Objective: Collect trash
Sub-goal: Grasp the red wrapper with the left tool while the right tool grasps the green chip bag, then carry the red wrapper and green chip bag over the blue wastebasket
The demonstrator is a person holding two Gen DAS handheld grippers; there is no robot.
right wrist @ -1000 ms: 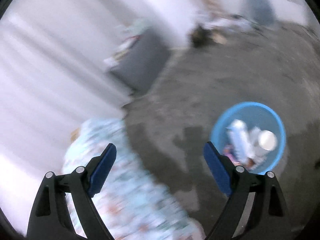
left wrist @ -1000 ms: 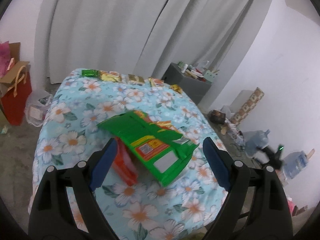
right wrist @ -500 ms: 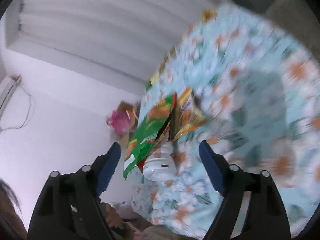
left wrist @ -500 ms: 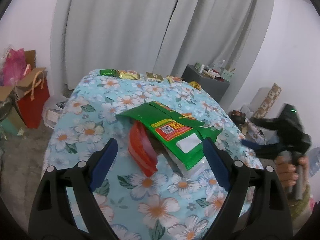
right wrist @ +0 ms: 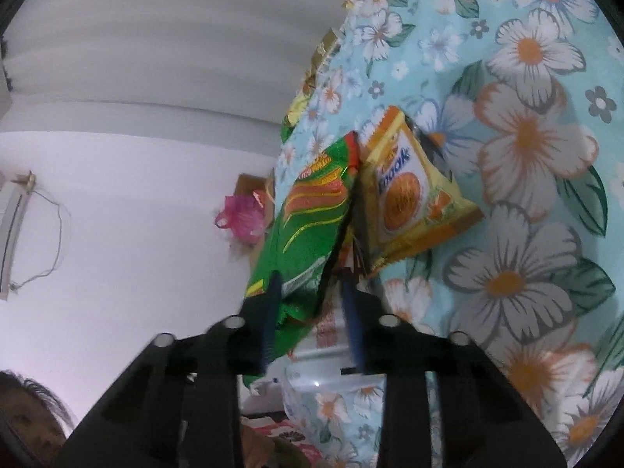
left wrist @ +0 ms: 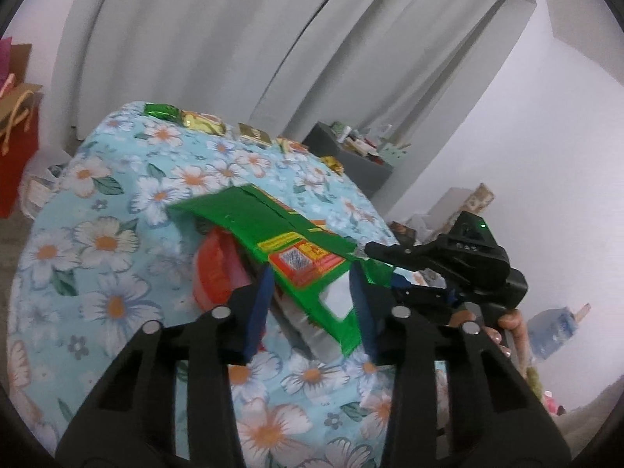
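Trash sits heaped mid-bench on a blue flowered cloth [left wrist: 117, 202]: a green wrapper [left wrist: 273, 241] lies tilted across the top, a red packet [left wrist: 212, 273] shows under its left side, and a pale white container [right wrist: 331, 370] lies beneath it at the near edge. In the right wrist view a yellow biscuit pack [right wrist: 409, 199] lies just beside the wrapper [right wrist: 308, 214], their edges touching. The left hand-held gripper [left wrist: 312, 308] is at the near end of the pile, its blue pads [left wrist: 259, 312] partly closed and standing either side of the wrapper's low corner; whether they actually pinch it I cannot tell. The right hand-held gripper [left wrist: 384, 269] comes in from the right side and meets the wrapper's right edge, with the person's fingers [left wrist: 511, 323] wrapped around its handle. From its own camera the right hand-held gripper [right wrist: 312, 319] shows a narrow gap between the fingers, with the wrapper's lower end and the container's top between them; a firm hold cannot be confirmed there either. Along the far edge of the bench runs a row of small packets [left wrist: 202, 123], well apart from the pile. A red bag [left wrist: 15, 148] stands on the floor at the left, grey curtains [left wrist: 234, 39] hang behind, and a dark cabinet [left wrist: 351, 156] with clutter on top stands beyond the bench's right corner.
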